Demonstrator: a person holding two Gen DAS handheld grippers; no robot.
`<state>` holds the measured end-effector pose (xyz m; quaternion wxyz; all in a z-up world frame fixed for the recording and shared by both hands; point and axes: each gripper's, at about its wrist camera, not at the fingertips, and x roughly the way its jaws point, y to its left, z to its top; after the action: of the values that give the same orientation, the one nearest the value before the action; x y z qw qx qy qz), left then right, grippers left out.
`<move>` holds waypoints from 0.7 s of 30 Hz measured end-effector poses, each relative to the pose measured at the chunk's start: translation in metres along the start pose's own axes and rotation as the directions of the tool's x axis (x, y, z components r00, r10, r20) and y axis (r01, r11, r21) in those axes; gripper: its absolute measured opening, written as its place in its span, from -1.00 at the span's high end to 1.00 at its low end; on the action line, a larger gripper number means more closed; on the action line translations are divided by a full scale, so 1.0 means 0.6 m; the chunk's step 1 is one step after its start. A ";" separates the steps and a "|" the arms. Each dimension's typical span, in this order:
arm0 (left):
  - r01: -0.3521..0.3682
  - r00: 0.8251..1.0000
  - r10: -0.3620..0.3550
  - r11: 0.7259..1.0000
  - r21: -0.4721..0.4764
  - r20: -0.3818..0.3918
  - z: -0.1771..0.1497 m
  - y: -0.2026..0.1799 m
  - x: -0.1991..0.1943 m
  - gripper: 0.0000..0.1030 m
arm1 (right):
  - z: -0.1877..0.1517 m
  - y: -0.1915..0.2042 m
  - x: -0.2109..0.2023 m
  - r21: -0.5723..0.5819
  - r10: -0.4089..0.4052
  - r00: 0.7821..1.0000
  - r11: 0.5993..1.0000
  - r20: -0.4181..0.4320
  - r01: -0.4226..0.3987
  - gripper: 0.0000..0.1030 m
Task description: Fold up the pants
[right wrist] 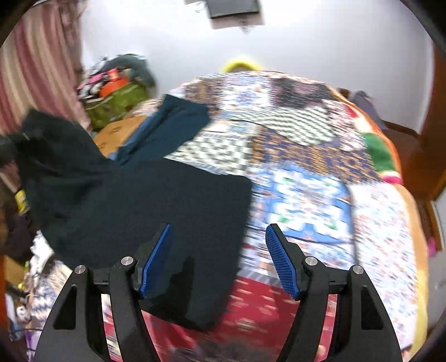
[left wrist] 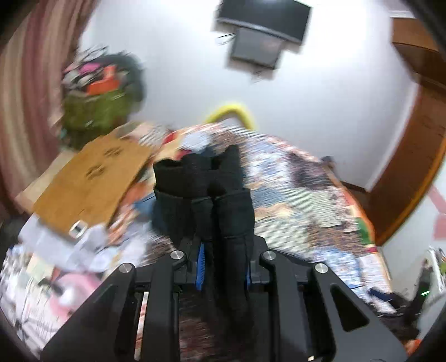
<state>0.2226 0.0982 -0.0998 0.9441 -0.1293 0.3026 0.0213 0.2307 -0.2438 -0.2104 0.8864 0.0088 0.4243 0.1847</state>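
Observation:
In the left wrist view my left gripper (left wrist: 224, 264) is shut on a bunched fold of the black pants (left wrist: 220, 200). The fabric stands up between the blue pads (left wrist: 201, 261) and is held above the bed. In the right wrist view the rest of the black pants (right wrist: 156, 200) lies spread on the bed's near left part. One end (right wrist: 44, 144) is pulled up at the far left. My right gripper (right wrist: 219, 227) is open over the pants' right edge, with its left pad (right wrist: 156, 259) above the cloth and nothing pinched.
A patchwork bedspread (right wrist: 306, 172) covers the bed. A dark teal garment (right wrist: 172, 125) lies beyond the pants. A brown board (left wrist: 89, 178) and loose clutter sit at the left, with a green bag (left wrist: 94, 111) behind. A TV (left wrist: 264, 22) hangs on the wall and a wooden door (left wrist: 412, 172) stands at the right.

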 end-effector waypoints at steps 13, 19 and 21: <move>0.280 0.932 -0.229 0.948 0.154 -0.282 -0.102 -0.274 0.110 0.63 | -0.071 -0.041 0.032 0.094 0.065 0.992 0.994 -0.104 -0.055 -0.27; 0.311 0.883 -0.199 0.927 0.211 -0.425 -0.189 -0.313 0.146 0.63 | -0.072 -0.047 0.037 0.095 0.079 0.992 0.993 -0.102 -0.069 -0.27; 0.315 0.877 -0.182 0.917 0.247 -0.444 -0.196 -0.318 0.147 0.61 | -0.074 -0.048 0.036 0.099 0.084 0.991 0.992 -0.100 -0.074 -0.27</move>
<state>0.2506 -0.1198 -0.1988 0.8619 -0.0184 0.4748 -0.1772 0.2186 -0.2696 -0.2601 0.8538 0.0582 0.4774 0.1994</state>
